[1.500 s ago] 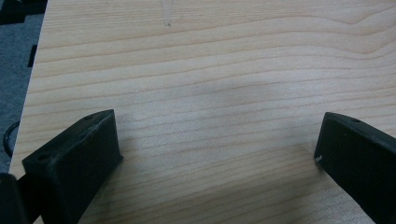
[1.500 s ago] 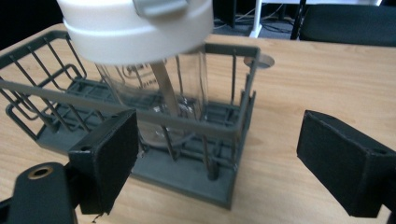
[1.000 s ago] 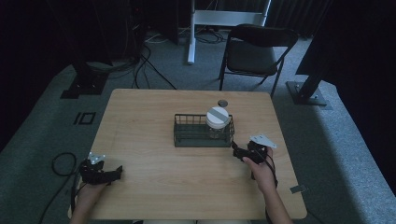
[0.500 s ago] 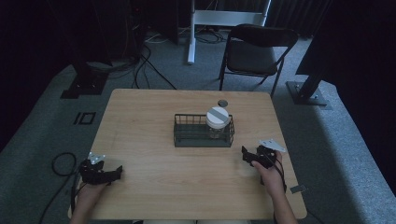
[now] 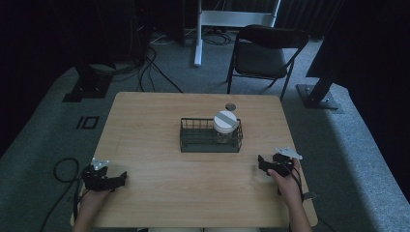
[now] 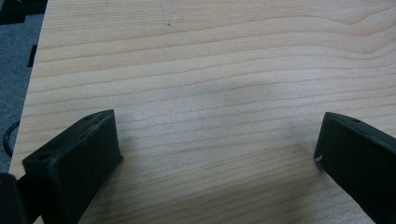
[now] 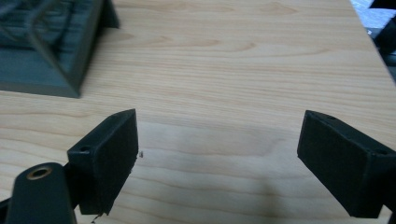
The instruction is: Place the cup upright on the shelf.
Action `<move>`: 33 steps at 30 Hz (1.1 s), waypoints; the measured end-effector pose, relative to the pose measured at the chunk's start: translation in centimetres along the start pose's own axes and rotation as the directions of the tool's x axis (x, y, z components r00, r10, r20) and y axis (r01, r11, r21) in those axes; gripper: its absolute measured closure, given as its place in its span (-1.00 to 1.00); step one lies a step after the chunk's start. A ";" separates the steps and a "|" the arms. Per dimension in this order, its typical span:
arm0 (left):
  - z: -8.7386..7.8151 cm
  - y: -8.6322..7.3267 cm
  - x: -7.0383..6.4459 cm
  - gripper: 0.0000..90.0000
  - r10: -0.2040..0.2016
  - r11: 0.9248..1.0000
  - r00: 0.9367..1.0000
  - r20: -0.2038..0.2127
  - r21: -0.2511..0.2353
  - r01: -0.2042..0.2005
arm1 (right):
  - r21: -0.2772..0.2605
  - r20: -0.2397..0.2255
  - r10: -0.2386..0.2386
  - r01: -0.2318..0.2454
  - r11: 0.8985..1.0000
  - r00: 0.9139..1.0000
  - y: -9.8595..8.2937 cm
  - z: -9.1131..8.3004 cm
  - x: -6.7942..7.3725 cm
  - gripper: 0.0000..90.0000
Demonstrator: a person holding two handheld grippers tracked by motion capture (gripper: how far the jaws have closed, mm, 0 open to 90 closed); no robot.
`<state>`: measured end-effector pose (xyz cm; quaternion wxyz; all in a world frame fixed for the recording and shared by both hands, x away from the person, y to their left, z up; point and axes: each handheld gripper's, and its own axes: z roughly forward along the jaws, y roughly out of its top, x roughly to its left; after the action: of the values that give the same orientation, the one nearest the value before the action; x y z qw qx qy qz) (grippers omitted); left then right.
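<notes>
Left gripper (image 5: 116,180) and right gripper (image 5: 263,164): jaws spread wide, both empty, low at table's (image 5: 159,121) near edge. Beyond, wire basket (image 5: 211,143) at centre holds 1 white-lidded jar (image 5: 225,125), right end. Jar likely rigid, smooth, possibly fragile; grip below lid.

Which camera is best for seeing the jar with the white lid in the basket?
The high view: it looks down on the whole jar standing at the right end of the black wire basket, grey stripe on its lid. The right gripper view catches just a corner of the basket, not the jar. The left gripper view looks at bare table.
</notes>
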<state>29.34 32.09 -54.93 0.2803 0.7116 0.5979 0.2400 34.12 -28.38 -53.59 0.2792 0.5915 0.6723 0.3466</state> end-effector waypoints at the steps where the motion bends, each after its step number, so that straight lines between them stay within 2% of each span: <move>1: 0.0 0.0 0.0 -0.99 0.000 1.000 1.000 0.000 0.000 0.000 | 0.004 0.008 0.004 -0.004 1.000 1.000 -0.1 0.0 -0.2 -0.73; 7: 0.0 0.0 0.0 -0.99 0.000 1.000 1.000 0.000 0.000 0.000 | 0.049 0.059 -0.004 0.001 0.999 0.998 -0.6 0.2 -1.2 -0.73; 10: 0.0 0.0 0.0 -0.99 0.000 1.000 1.000 0.000 0.000 0.000 | 0.070 0.067 0.000 -0.005 0.998 0.998 -0.8 0.3 -1.6 -0.74; 13: 0.0 0.0 0.0 -0.99 0.000 1.000 1.000 0.000 0.000 0.000 | 0.086 0.082 -0.020 0.013 0.996 0.996 -1.0 0.5 -1.8 -0.74; 17: 0.0 0.0 0.0 -0.99 0.000 1.000 1.000 0.000 0.000 0.000 | 0.104 0.080 -0.037 0.029 0.994 0.996 -1.3 0.6 -1.8 -0.74; 20: 0.0 0.0 0.0 -0.99 0.000 1.000 1.000 0.000 0.000 0.000 | 0.106 0.078 -0.031 0.023 0.994 0.996 -1.3 0.6 -1.7 -0.74; 21: 0.0 0.0 0.0 -0.99 0.000 1.000 1.000 0.000 0.000 0.000 | 0.099 0.080 -0.046 0.038 0.994 0.996 -1.4 0.6 -1.7 -0.74; 25: 0.0 0.0 0.0 -0.99 0.000 1.000 1.000 0.000 0.000 0.000 | 0.104 0.062 -0.027 0.021 0.994 0.998 -1.5 0.5 -1.9 -0.74; 27: 0.0 0.0 0.0 -0.99 0.000 1.000 1.000 0.000 0.000 0.000 | 0.113 0.044 0.001 -0.006 0.994 0.999 -1.5 0.5 -2.1 -0.73; 33: 0.0 0.0 0.0 -0.99 0.000 1.000 1.000 0.000 0.000 0.000 | 0.114 0.035 -0.001 -0.003 0.993 0.999 -1.5 0.5 -2.1 -0.73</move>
<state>29.33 32.09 -54.94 0.2805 0.7115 0.5979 0.2399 33.88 -30.48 -55.18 0.2565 0.6127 0.6859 0.2972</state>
